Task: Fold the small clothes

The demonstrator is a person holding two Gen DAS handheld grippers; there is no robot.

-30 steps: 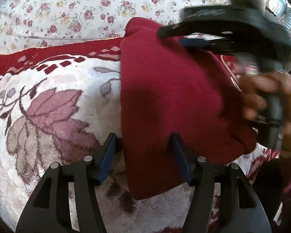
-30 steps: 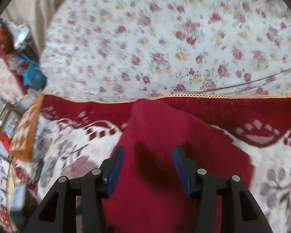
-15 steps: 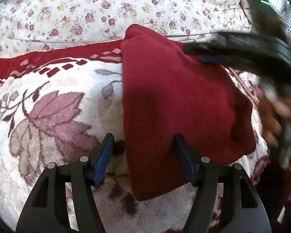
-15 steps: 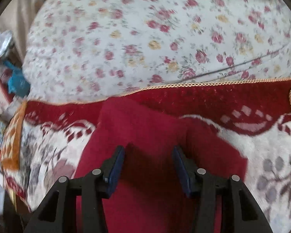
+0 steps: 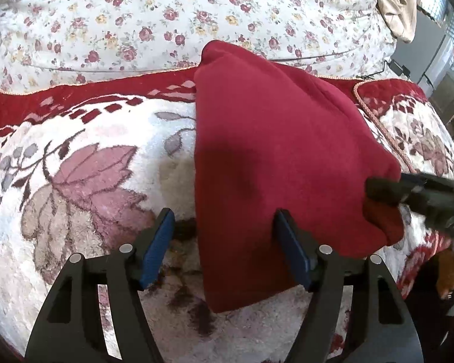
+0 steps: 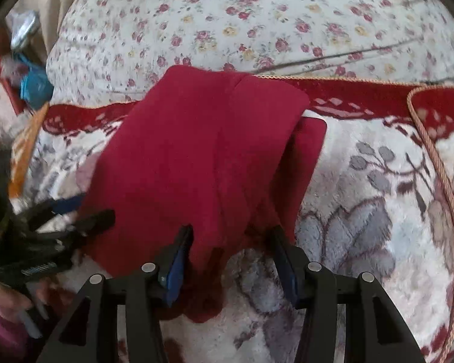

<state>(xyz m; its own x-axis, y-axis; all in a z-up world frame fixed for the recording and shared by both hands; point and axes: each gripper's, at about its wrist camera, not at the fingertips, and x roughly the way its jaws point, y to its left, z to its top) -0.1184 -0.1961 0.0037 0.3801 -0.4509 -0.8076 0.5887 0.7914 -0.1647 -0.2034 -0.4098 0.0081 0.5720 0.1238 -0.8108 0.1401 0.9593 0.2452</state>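
Observation:
A dark red garment [image 5: 272, 151] lies folded lengthwise on a plush rug; it also shows in the right wrist view [image 6: 196, 157]. My left gripper [image 5: 224, 242] is open, its jaws either side of the garment's near left edge. My right gripper [image 6: 230, 257] is open over the garment's near right corner, where a lower layer sticks out. The right gripper also shows blurred at the garment's right edge in the left wrist view [image 5: 408, 193]. The left gripper shows at the left in the right wrist view [image 6: 60, 217].
The rug [image 5: 75, 157] is white with leaf patterns and a red border. A floral quilt [image 5: 166, 15] lies beyond it. Clutter and a blue item [image 6: 33, 84] sit at the far left. A cord-trimmed cushion [image 6: 439, 181] lies to the right.
My right gripper has pulled back from the far end of the garment to its near right corner. The left gripper has barely moved.

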